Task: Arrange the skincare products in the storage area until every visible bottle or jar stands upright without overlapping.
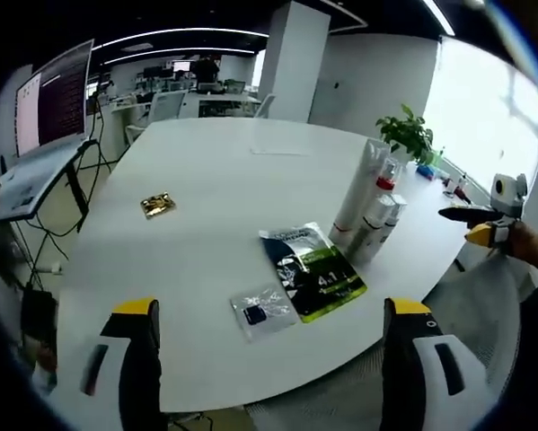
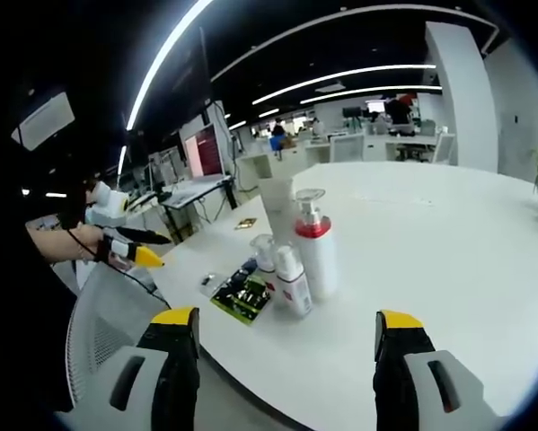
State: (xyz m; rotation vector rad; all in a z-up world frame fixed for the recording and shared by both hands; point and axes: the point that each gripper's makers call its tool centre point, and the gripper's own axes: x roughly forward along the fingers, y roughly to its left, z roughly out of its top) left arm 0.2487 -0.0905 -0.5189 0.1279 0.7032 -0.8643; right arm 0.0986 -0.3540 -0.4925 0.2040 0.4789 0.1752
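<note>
Smooth white round table [image 1: 215, 180], upright plastic bottles [image 2: 295, 251], glossy flat sachets [image 1: 318, 269], both grippers' jaws spread

Perhaps "4in1" on green sachet [image 1: 318, 270]

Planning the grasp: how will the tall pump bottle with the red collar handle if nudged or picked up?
The pump bottle is tall and narrow, so probably tips if pushed high. Its smooth white body may slip. Smaller bottles stand close, so a tip would likely knock them.
</note>
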